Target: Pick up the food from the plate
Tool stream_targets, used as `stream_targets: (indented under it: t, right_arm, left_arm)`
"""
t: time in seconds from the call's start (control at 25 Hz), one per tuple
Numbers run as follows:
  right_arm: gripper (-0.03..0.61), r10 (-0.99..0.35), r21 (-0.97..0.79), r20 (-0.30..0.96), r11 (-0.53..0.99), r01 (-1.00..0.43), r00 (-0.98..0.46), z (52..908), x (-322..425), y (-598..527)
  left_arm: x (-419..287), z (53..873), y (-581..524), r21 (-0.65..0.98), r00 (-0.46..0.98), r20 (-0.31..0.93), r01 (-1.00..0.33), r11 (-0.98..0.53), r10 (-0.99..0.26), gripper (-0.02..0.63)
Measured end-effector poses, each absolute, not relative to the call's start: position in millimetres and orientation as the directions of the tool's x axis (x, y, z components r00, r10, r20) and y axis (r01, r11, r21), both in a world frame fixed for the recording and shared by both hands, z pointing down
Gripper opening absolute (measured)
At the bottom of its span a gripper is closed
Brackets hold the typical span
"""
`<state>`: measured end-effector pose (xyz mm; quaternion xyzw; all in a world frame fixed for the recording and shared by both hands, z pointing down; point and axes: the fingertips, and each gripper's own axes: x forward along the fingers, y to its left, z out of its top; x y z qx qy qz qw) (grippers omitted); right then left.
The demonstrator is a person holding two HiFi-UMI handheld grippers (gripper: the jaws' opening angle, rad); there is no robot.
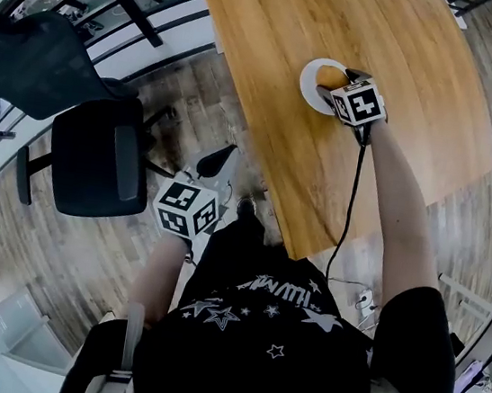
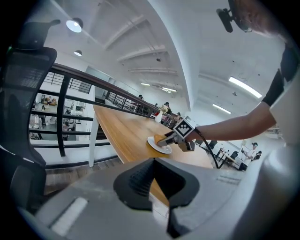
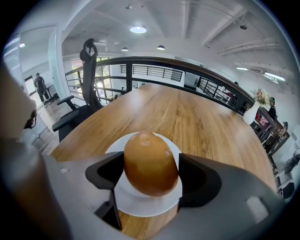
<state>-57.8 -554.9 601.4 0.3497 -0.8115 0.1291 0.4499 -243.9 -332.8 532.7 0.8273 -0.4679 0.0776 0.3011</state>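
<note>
Item one, the food (image 3: 150, 161): we record one glossy, golden-brown, egg-shaped piece, resting on a small white plate (image 3: 140, 204). The plate sits on the wooden counter (image 3: 197, 122), near the edge closest to the person.

Item two, the right claw (image 3: 151, 176): we find it reaching over the plate, its two dark jaws standing wide, one against each side of the food, pinching it while it rests on the plate. A black cable (image 1: 352, 197) trails from it along the forearm.

Item three, the left claw (image 2: 153, 180): we note its jaws pressed together with nothing between them. It is held low, off the counter, well apart from the plate, over the wooden floor (image 1: 196, 102) beside a black office chair (image 1: 97, 157).
</note>
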Motion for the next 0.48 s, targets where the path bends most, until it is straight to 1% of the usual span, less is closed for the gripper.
stream_targets:
  t: [0.24, 0.48]
  right_arm:
    - [0.362, -0.436, 0.119, 0.840, 0.730, -0.673, -0.324, 602.9, -57.1, -552.3]
    - [0.360, -0.490, 0.136, 0.795, 0.718, -0.683, -0.357, 593.8, -65.0, -547.5]
  left_arm:
    - [-239.9, 539.8, -324.0, 0.437, 0.562, 0.420, -0.813, -0.384, -0.713, 0.000]
    - [-243.6, 541.4, -326.0, 0.436, 0.563, 0.423, -0.813, -0.385, -0.710, 0.000]
